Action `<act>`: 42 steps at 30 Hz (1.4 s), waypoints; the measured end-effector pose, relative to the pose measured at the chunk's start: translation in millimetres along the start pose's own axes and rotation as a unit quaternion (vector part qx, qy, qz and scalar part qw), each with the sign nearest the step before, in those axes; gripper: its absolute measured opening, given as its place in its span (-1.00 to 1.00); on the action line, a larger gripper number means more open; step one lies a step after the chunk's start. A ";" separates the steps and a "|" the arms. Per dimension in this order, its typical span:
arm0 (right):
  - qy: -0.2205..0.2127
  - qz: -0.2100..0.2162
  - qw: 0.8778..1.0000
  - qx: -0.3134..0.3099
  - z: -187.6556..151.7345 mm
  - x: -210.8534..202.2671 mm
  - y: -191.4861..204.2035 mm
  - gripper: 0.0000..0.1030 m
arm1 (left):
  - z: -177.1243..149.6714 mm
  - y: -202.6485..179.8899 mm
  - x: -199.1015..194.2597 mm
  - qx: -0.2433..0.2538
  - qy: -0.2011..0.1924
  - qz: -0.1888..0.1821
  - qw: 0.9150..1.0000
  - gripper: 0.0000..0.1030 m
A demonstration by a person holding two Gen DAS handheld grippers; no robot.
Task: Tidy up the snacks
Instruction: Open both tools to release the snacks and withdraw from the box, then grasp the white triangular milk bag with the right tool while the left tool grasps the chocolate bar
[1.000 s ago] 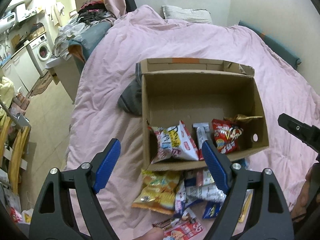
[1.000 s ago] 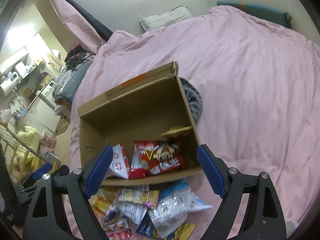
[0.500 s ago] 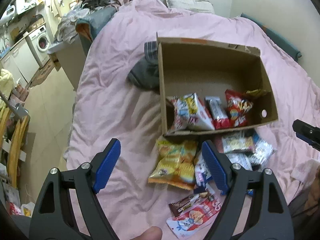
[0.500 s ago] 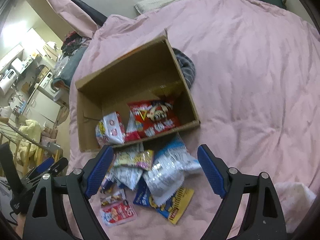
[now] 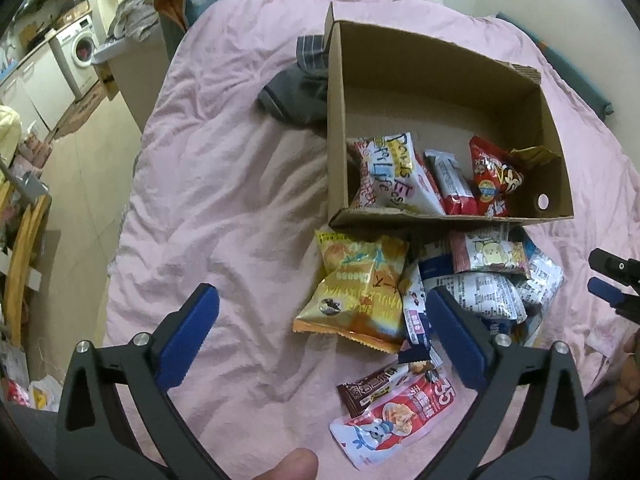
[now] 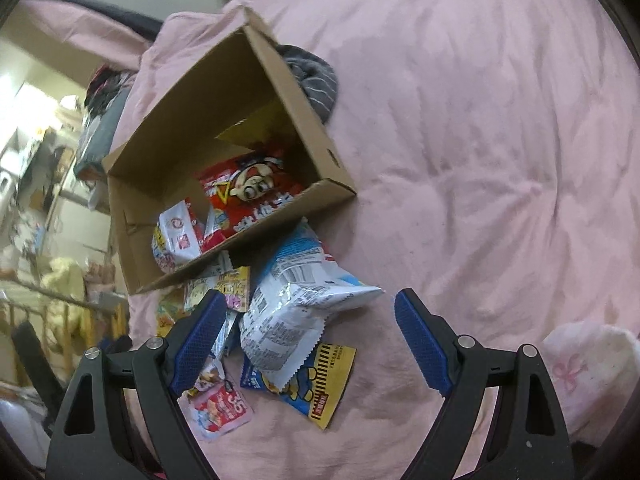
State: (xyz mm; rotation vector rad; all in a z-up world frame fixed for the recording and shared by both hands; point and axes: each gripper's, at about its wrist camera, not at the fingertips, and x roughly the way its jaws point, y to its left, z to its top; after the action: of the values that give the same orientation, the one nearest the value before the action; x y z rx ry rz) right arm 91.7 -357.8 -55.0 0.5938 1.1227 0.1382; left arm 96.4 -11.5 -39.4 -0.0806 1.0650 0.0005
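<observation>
An open cardboard box (image 5: 400, 76) (image 6: 280, 76) sits on the pink bed. It holds a white snack bag (image 5: 394, 172), a red bag (image 5: 494, 180) (image 6: 248, 192) and a few smaller packets. A pile of loose snacks lies in front of it: a yellow bag (image 5: 356, 288), white-and-blue bags (image 6: 292, 300) (image 5: 476, 292), a red-and-white packet (image 5: 396, 412) (image 6: 220, 408) and a yellow-blue packet (image 6: 320, 384). My left gripper (image 5: 320, 340) is open and empty above the yellow bag. My right gripper (image 6: 306, 340) is open and empty above the white-and-blue bags.
A grey striped cloth (image 5: 300, 84) (image 6: 316, 76) lies against the box's far side. The pink duvet (image 6: 500, 160) spreads to the right. A floor with a washing machine (image 5: 78, 52) and wooden rack (image 5: 24, 264) lies left of the bed.
Both grippers have tilted down and moved closer over the snack pile in front of the box. More of the loose snacks have come into view. Both stay open.
</observation>
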 end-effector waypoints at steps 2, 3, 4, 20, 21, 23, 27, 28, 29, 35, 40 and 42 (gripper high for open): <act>0.004 0.004 1.000 0.014 1.6 3.1 -3.3 0.72 | -0.2 2.3 2.5 -0.009 0.009 -0.002 1.000 0.98; 0.007 0.003 1.000 0.020 2.3 6.1 -4.8 0.72 | 0.0 3.7 3.3 -0.015 0.013 -0.004 1.000 0.98; 0.011 0.001 1.000 0.024 2.7 9.2 -4.9 0.72 | 0.4 5.3 4.5 -0.021 0.018 -0.006 1.000 0.98; 0.107 0.002 0.993 0.039 -0.2 85.2 5.1 -0.03 | 2.0 22.0 8.2 -0.050 0.026 -0.002 0.998 0.98; 0.104 0.001 0.994 0.034 -0.9 81.4 5.2 -0.14 | 2.0 24.1 8.0 -0.055 0.026 -0.003 0.998 0.98; 0.092 -0.001 0.995 0.026 -1.7 68.8 4.3 -0.27 | 1.5 26.3 7.8 -0.059 0.027 -0.006 0.998 0.98; 0.068 0.000 0.998 0.018 -3.4 39.3 -0.6 -0.39 | 1.6 27.3 8.8 -0.063 0.030 -0.007 0.998 0.98; 0.058 -0.007 0.998 0.013 -4.3 30.0 -2.1 -0.39 | 1.2 27.0 9.0 -0.063 0.032 -0.009 0.997 0.98; 0.048 -0.013 0.999 0.011 -4.6 21.1 -4.4 -0.39 | 0.5 26.9 8.7 -0.065 0.032 -0.011 0.997 0.98; 0.002 -0.025 0.999 -0.035 -6.0 -19.0 4.2 -0.40 | -1.8 25.3 9.1 -0.064 0.036 -0.005 0.997 0.98; 0.041 -0.020 0.998 -0.035 -10.0 -10.2 -0.6 -0.40 | -4.6 26.2 13.9 -0.065 0.043 0.000 0.997 0.98; 0.042 -0.015 0.999 -0.018 -9.2 -10.5 -4.3 -0.37 | -5.3 25.0 15.5 -0.062 0.044 0.002 0.997 0.98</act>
State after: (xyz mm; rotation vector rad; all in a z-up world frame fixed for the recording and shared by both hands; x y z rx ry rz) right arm 78.2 -362.0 -51.5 0.5418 1.2079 0.1584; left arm 98.3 12.5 -57.2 -0.1928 1.1537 0.0671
